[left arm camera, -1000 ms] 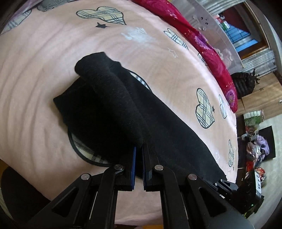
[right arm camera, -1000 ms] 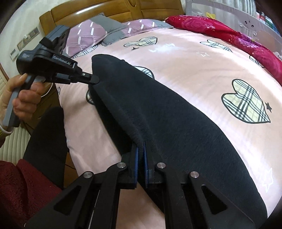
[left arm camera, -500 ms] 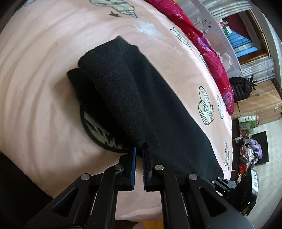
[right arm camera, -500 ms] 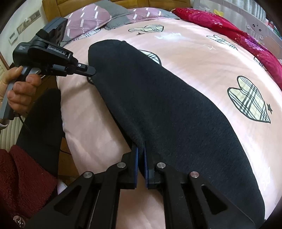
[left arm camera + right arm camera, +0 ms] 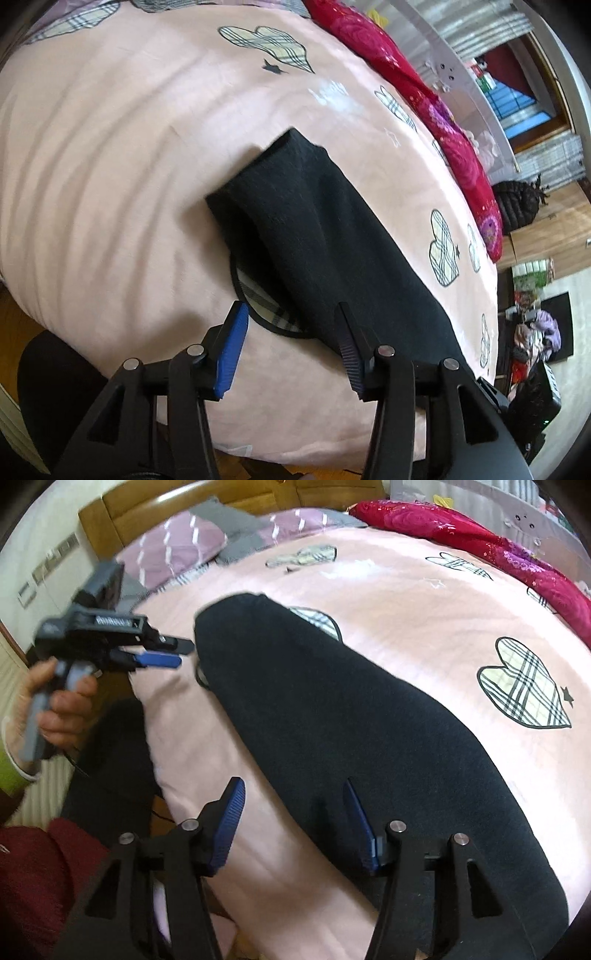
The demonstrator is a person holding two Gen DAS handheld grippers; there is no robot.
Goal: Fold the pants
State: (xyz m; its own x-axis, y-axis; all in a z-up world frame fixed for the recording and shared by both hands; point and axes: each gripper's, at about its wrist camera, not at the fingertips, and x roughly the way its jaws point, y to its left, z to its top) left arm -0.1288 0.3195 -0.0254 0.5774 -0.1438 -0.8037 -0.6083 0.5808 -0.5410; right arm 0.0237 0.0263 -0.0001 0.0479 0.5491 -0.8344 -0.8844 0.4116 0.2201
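Left gripper (image 5: 291,347): jaws spread wide, nothing held, poised at near edge of the pants (image 5: 332,251). Right gripper (image 5: 295,823): likewise wide apart & empty, one finger over the cloth. The pants are laid as a long black strip, doubled lengthwise, along the front of the pink bed cover (image 5: 110,166), w/ a plaid heart partly covered. Step judged: lengthwise fold set down & released. Next move, prob.: one end to be gripped by both layers, carried across to the other end; edges to be kept aligned.
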